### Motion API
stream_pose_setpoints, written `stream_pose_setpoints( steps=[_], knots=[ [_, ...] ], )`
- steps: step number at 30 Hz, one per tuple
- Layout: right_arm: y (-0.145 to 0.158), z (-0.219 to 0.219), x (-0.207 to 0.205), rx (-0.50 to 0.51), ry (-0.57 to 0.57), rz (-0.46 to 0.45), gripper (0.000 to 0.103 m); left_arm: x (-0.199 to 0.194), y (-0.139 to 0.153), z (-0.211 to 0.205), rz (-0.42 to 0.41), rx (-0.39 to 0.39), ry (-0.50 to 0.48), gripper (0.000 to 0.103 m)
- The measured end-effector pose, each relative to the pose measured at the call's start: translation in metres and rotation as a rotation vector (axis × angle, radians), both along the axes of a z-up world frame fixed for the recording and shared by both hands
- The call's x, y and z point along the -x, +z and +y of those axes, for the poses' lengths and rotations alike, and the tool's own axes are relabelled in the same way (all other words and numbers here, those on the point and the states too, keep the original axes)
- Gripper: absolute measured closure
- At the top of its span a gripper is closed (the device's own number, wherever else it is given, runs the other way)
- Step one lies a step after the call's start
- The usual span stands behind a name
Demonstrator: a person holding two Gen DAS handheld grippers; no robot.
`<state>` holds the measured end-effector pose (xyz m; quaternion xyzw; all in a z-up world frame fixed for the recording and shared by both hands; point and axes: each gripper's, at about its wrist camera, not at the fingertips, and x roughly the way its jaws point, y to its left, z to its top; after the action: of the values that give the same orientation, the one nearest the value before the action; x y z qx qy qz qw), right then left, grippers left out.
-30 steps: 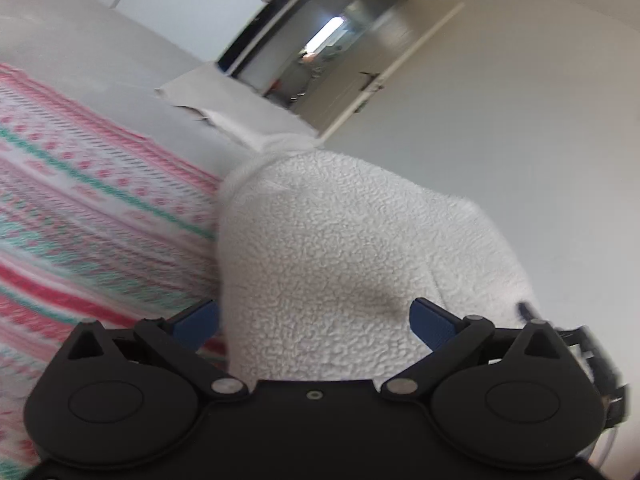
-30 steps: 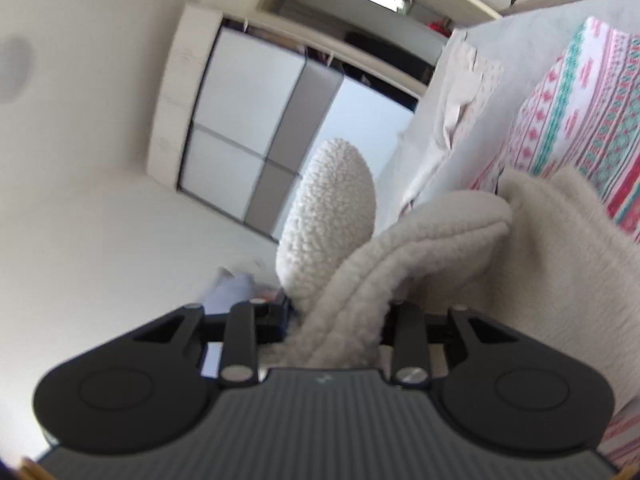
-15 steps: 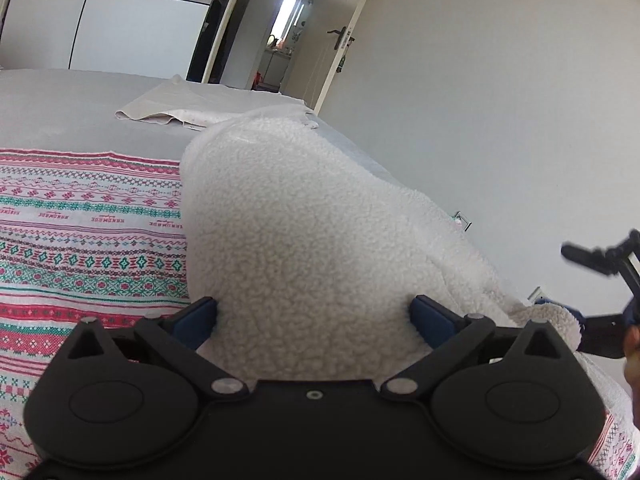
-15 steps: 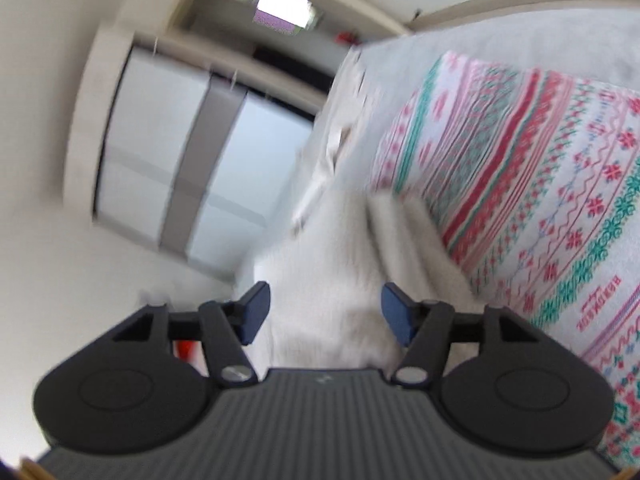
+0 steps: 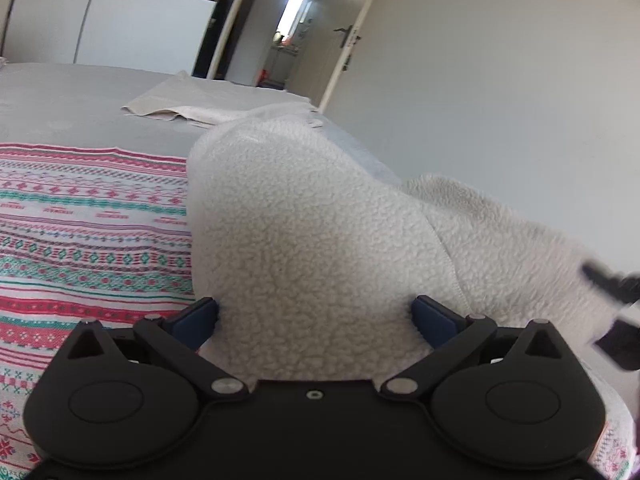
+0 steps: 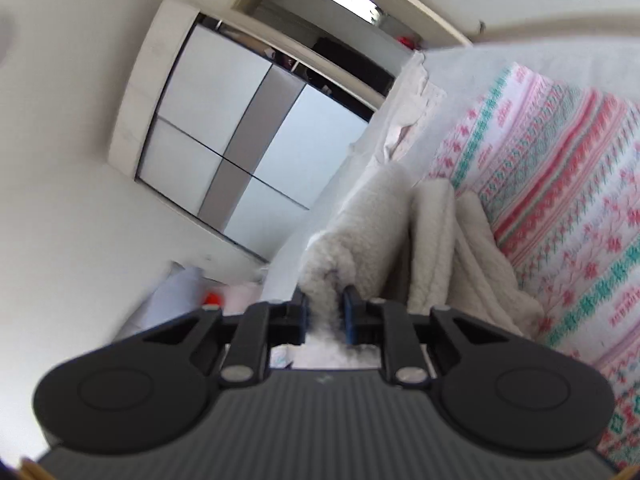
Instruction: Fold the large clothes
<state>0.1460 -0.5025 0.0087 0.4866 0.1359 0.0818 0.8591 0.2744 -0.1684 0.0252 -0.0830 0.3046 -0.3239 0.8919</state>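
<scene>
A white fleecy garment (image 5: 312,240) lies bunched on a bed over a red, green and white patterned blanket (image 5: 80,232). My left gripper (image 5: 316,316) is wide open with the fleece bulging between its blue pads, which do not clamp it. My right gripper (image 6: 324,308) is shut on an edge of the same fleece (image 6: 360,232), folds of which hang beside the patterned blanket (image 6: 560,208). The right gripper's black tip shows at the right edge of the left wrist view (image 5: 612,280).
A beige folded cloth (image 5: 200,104) lies farther back on the grey bed sheet (image 5: 72,92). A wardrobe with pale sliding doors (image 6: 224,132) and an open doorway (image 5: 292,36) stand beyond. A plain wall (image 5: 500,80) is to the right.
The right gripper, open half a second ago, has closed on the fleece edge. The left gripper stayed open; more fleece now spreads to its right.
</scene>
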Motion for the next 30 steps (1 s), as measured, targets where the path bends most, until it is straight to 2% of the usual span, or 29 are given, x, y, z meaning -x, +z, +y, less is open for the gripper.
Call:
stream_pose_setpoints(
  steps=[2,3,4,5,6,7,8,9,10,11,13,15,19,21,23,25,26,28,29,30],
  knots=[
    [-0.029,-0.007,0.0,0.03,-0.051,0.153,0.088,0.007,-0.002,-0.01,-0.041,-0.055,-0.029,0.0],
    [-0.051,-0.012,-0.003,0.003,-0.06,0.219,0.087,0.013,-0.003,-0.017,-0.078,-0.088,-0.043,0.0],
    [-0.07,-0.018,-0.004,-0.074,-0.054,0.239,0.087,0.018,-0.003,-0.022,-0.108,-0.117,-0.044,0.0],
    [-0.079,-0.024,-0.001,-0.142,-0.047,0.222,0.084,0.02,-0.002,-0.025,-0.116,-0.125,-0.038,0.0],
    [-0.076,-0.026,0.001,-0.145,-0.041,0.211,0.079,0.018,0.0,-0.023,-0.1,-0.119,-0.035,0.0],
    [-0.065,-0.024,0.004,-0.097,-0.041,0.208,0.075,0.014,0.003,-0.02,-0.073,-0.104,-0.03,0.0],
    [-0.055,-0.02,0.005,-0.039,-0.048,0.206,0.064,0.008,0.004,-0.015,-0.04,-0.083,-0.026,0.0],
    [-0.045,-0.015,0.006,0.005,-0.053,0.202,0.045,0.001,0.005,-0.009,-0.001,-0.056,-0.023,0.0],
    [-0.039,-0.013,0.006,0.034,-0.061,0.205,0.035,-0.006,0.006,-0.002,0.04,-0.023,-0.019,0.0],
    [-0.035,-0.013,0.004,0.052,-0.069,0.208,0.019,-0.014,0.006,0.006,0.085,0.012,-0.013,0.0],
    [-0.029,-0.015,-0.004,0.06,-0.059,0.196,0.014,-0.028,0.004,0.022,0.175,0.089,0.003,0.0],
    [-0.03,-0.021,-0.016,0.021,-0.026,0.194,0.004,-0.042,0.0,0.038,0.239,0.161,0.045,0.0],
    [-0.042,-0.033,-0.046,-0.088,0.063,0.197,0.001,-0.071,-0.019,0.062,0.385,0.296,0.09,0.0],
    [-0.049,-0.035,-0.06,-0.071,0.061,0.252,0.0,-0.085,-0.036,0.064,0.499,0.36,0.056,0.0],
    [-0.058,-0.035,-0.069,-0.046,0.062,0.306,0.0,-0.095,-0.057,0.065,0.618,0.467,0.005,0.0],
    [-0.066,-0.036,-0.076,-0.029,0.065,0.313,0.0,-0.103,-0.078,0.063,0.722,0.577,-0.032,0.0],
    [-0.069,-0.036,-0.078,-0.025,0.07,0.314,0.0,-0.105,-0.086,0.061,0.747,0.619,-0.039,0.0],
    [-0.076,-0.036,-0.085,-0.012,0.08,0.318,0.001,-0.102,-0.092,0.056,0.722,0.655,-0.046,0.0],
    [-0.078,-0.033,-0.087,-0.006,0.087,0.316,0.008,-0.099,-0.091,0.055,0.695,0.664,-0.044,0.001],
    [-0.078,-0.029,-0.089,0.002,0.1,0.308,0.021,-0.093,-0.086,0.052,0.663,0.662,-0.053,0.001]
  ],
)
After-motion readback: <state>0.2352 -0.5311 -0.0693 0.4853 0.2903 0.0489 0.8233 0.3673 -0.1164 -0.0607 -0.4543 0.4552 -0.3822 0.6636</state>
